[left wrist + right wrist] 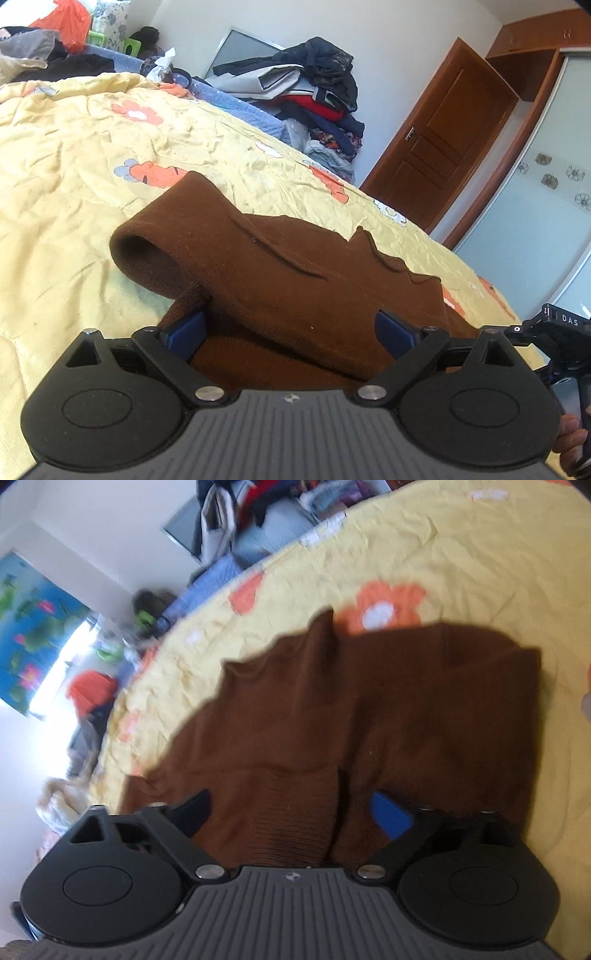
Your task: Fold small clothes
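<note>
A small brown knitted garment (280,273) lies on the yellow flowered bedspread (74,147). One sleeve is folded across its body, its cuff opening at the left. My left gripper (291,328) is open, its blue-padded fingers (188,328) spread either side of the garment's near edge. In the right wrist view the same garment (369,720) fills the middle. My right gripper (295,808) is open over the ribbed hem, with fabric between the spread fingers (391,812). The right gripper's body shows at the right edge of the left wrist view (561,332).
A pile of clothes (314,85) sits at the bed's far side, with more clutter (55,44) at the far left. A wooden door (443,136) and a wardrobe (546,166) stand to the right. The right wrist view is motion-blurred.
</note>
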